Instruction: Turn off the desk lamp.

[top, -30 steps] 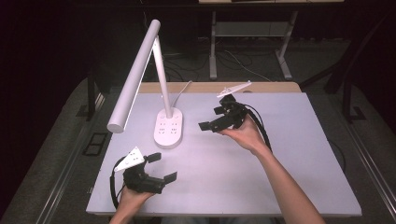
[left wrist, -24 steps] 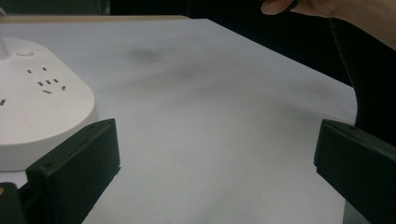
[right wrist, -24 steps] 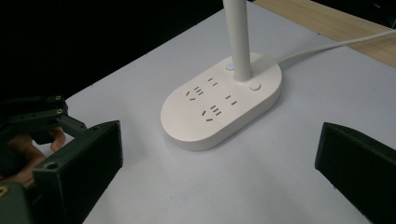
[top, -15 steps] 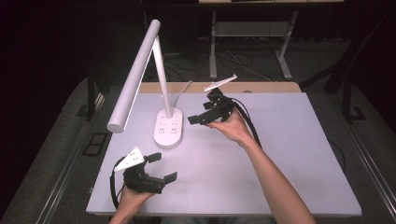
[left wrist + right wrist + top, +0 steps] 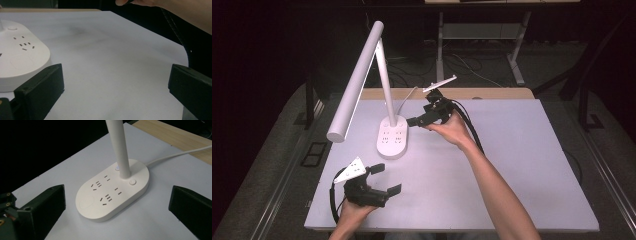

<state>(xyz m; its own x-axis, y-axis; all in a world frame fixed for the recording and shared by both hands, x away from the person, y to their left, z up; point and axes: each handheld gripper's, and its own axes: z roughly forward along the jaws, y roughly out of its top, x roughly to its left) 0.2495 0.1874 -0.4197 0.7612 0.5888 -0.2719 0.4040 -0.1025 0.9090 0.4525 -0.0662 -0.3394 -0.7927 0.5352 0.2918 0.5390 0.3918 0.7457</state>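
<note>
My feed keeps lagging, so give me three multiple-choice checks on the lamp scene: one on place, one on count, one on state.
1. Where is the right gripper?
A. Beside the desk lamp's base, on its right in the high view
B. At the table's near edge
C. Off the table

2. How many round buttons show on the base beside the lamp's stem?
A. None
B. Two
C. Five

3. How do the left gripper's fingers stand?
A. Shut on the lamp's cord
B. Shut on nothing
C. Open, holding nothing

Answers: 1 A, the high view shows it close by the base. 2 B, the right gripper view shows one on each side of the stem. 3 C, bare table lies between them.
</note>
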